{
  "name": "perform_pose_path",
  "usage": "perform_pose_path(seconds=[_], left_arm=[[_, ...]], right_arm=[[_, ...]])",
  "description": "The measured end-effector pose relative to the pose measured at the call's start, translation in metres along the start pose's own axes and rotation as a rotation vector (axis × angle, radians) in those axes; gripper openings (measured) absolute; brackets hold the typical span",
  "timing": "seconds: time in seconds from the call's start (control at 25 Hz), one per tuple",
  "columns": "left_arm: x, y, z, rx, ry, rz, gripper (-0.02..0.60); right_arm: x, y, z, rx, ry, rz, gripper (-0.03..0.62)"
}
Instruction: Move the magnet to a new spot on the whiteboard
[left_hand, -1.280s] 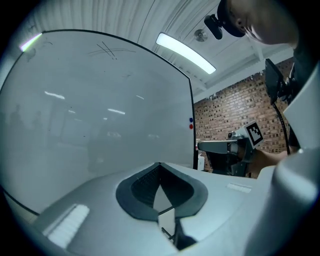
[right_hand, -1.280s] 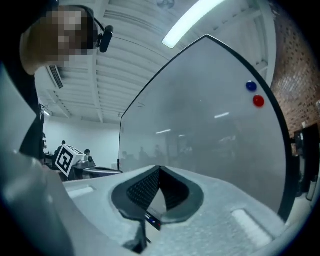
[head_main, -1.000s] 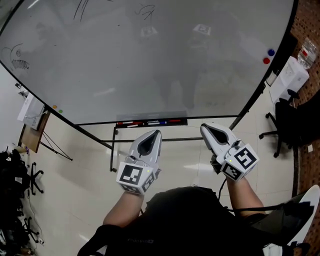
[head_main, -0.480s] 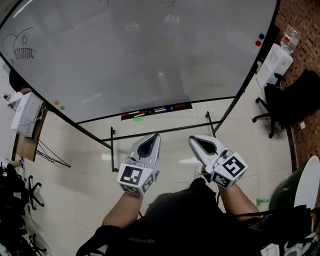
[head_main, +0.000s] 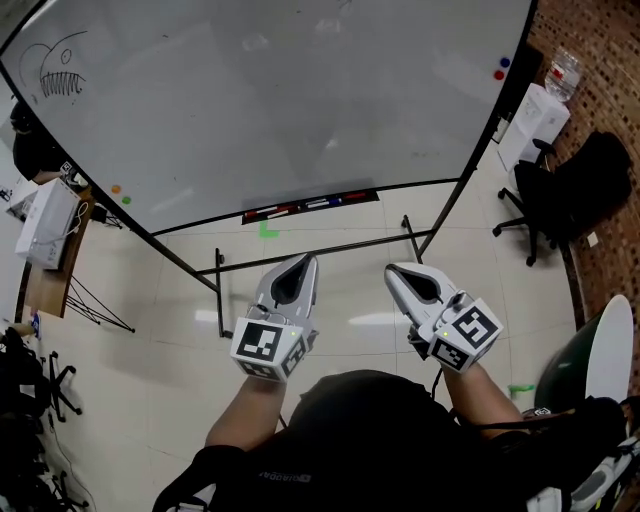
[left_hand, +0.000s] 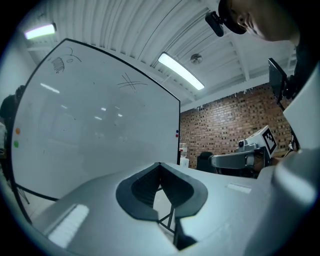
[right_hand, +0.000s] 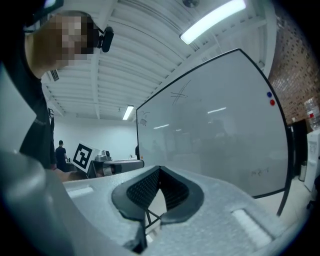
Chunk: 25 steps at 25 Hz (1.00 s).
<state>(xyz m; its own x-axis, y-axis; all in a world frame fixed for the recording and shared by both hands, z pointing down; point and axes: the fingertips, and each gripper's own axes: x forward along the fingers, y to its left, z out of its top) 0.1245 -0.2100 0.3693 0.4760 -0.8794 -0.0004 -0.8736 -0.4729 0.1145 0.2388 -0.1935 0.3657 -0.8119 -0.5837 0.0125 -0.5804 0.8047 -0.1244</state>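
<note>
Fingers (left_hand: 141, 194) pressed together on left gripper (head_main: 308, 260) and on right gripper (head_main: 393, 272) alike. Two magnets, blue magnet (head_main: 504, 62) above red magnet (head_main: 498, 74), near right edge of whiteboard (head_main: 280, 100), well apart from both grippers. Marker tray (head_main: 305, 205) visible in head view only.

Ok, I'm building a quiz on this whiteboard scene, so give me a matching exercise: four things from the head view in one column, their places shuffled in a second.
Things:
1. fish doodle
2. blue magnet
3. marker tray
4. green tape mark

Places:
A. on the floor, just below the marker tray
B. top left corner of the whiteboard
C. along the whiteboard's bottom edge
D. near the whiteboard's right edge

Pairs: 1-B, 2-D, 3-C, 4-A.
</note>
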Motion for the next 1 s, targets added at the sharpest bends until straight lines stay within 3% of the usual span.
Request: perform_pose_path(seconds=[0.28, 0.68, 1.0], left_arm=[[-0.036, -0.023, -0.007, 0.003, 0.007, 0.048, 0.015], [-0.089, -0.134, -0.026, -0.017, 0.036, 0.019, 0.015], [-0.134, -0.195, -0.029, -0.007, 0.037, 0.068, 0.015]], right_arm=[[-0.037, 0.032, 0.003, 0.000, -0.019, 0.032, 0.003], [-0.138, 0.076, -0.009, 0.002, -0.007, 0.045, 0.003], [-0.191, 0.106, -0.029, 0.044, 0.007, 0.084, 0.003]])
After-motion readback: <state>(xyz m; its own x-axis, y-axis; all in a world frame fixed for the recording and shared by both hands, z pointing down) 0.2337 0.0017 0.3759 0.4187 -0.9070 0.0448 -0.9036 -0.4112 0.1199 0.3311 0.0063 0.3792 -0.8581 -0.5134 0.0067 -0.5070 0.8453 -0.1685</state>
